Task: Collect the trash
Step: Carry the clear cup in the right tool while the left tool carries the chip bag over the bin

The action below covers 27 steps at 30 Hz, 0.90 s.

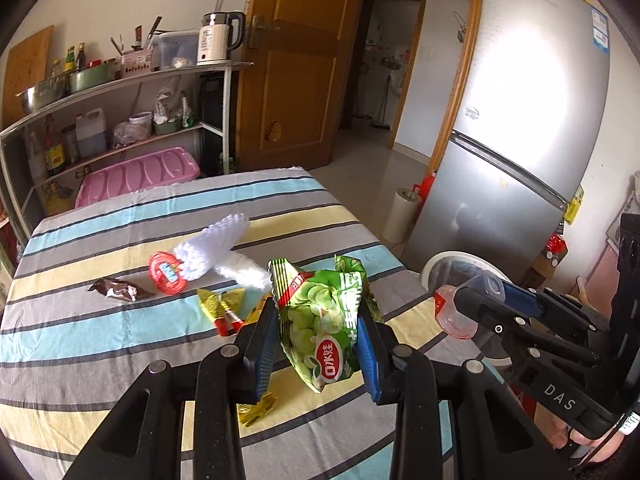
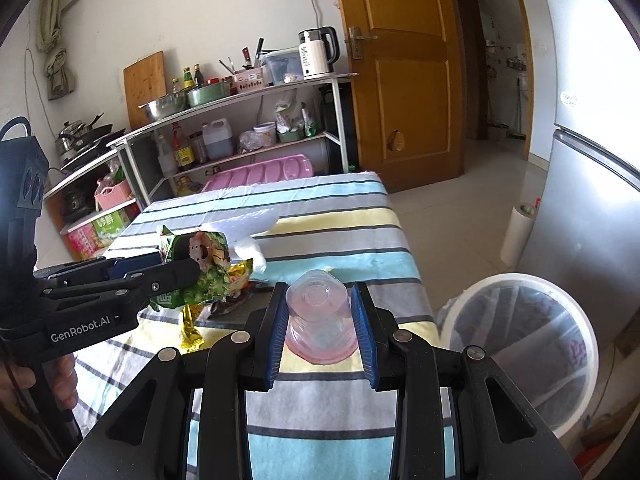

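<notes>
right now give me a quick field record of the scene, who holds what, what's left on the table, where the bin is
left gripper: shut on green snack bag
right gripper: shut on clear plastic cup
still on table: brown wrapper, red ring, white foam net, yellow wrappers
table: striped cloth
bin: white, lined, on the floor off the table's right edge
fridge: behind the bin

"DAS" on right tongs [image 1: 472,300], "GenRobot.AI" on left tongs [image 2: 208,264]
</notes>
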Each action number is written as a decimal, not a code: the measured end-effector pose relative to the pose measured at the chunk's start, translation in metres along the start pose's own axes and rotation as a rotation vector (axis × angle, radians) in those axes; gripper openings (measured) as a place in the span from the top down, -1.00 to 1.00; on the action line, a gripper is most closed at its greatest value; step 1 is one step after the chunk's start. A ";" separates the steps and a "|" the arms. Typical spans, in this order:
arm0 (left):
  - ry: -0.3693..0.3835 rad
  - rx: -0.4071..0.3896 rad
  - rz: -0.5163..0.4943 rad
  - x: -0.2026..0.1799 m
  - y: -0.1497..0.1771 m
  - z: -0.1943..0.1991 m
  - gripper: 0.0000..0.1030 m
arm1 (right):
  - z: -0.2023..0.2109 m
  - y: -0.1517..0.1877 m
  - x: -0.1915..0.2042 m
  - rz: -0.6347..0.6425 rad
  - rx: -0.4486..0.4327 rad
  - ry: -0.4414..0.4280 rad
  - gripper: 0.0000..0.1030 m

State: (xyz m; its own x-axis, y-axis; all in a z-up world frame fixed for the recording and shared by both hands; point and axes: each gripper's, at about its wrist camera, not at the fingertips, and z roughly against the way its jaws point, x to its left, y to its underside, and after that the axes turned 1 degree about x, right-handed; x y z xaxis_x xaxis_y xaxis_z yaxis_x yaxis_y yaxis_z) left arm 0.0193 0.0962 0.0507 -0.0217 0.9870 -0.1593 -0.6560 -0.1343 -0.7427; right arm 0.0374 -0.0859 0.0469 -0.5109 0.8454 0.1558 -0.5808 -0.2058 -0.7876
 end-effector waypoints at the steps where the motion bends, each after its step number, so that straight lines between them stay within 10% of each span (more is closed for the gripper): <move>1: 0.011 0.002 -0.010 -0.007 -0.001 -0.003 0.30 | 0.005 0.000 -0.007 -0.009 -0.005 0.017 0.36; 19: 0.234 0.090 -0.181 -0.132 -0.011 -0.070 0.29 | 0.049 0.019 -0.132 -0.188 -0.009 0.244 0.36; 27: 0.223 0.131 -0.254 -0.167 -0.004 -0.102 0.29 | 0.042 0.036 -0.169 -0.221 0.042 0.305 0.36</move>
State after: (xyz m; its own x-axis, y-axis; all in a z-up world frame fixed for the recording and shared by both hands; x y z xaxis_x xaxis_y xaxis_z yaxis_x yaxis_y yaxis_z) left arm 0.1028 -0.0775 0.0143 0.3098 0.9420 -0.1292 -0.7106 0.1391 -0.6897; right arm 0.0765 -0.2562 0.0174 -0.1623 0.9782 0.1293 -0.6846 -0.0173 -0.7287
